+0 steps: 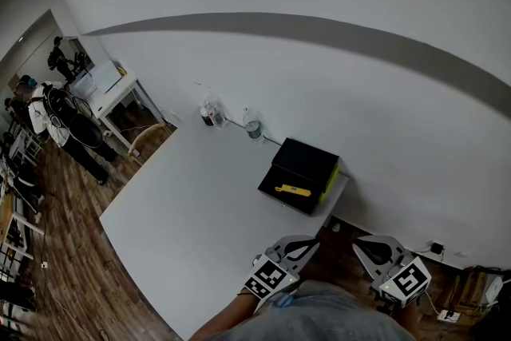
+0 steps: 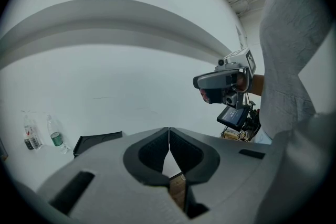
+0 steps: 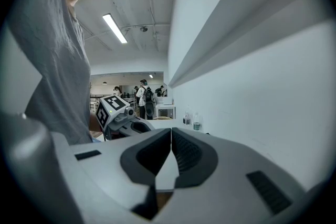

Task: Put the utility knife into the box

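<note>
A black box (image 1: 302, 169) with a yellow-green side sits at the table's right edge, close to the wall. The yellow utility knife (image 1: 292, 190) lies on the box's near part; I cannot tell whether it rests inside or on top. Both grippers hang near the person's body, short of the box and off the table's near corner. My left gripper (image 1: 306, 243) is shut with nothing between its jaws (image 2: 168, 136). My right gripper (image 1: 364, 244) is likewise shut and empty (image 3: 171, 136). The left gripper view shows the box (image 2: 97, 140) low at the left.
Two water bottles (image 1: 211, 112) (image 1: 253, 126) stand at the table's far edge by the wall. The white table (image 1: 192, 196) ends at a wood floor (image 1: 72, 251) on the left. A white desk (image 1: 112, 88) and people (image 1: 48, 112) are far left.
</note>
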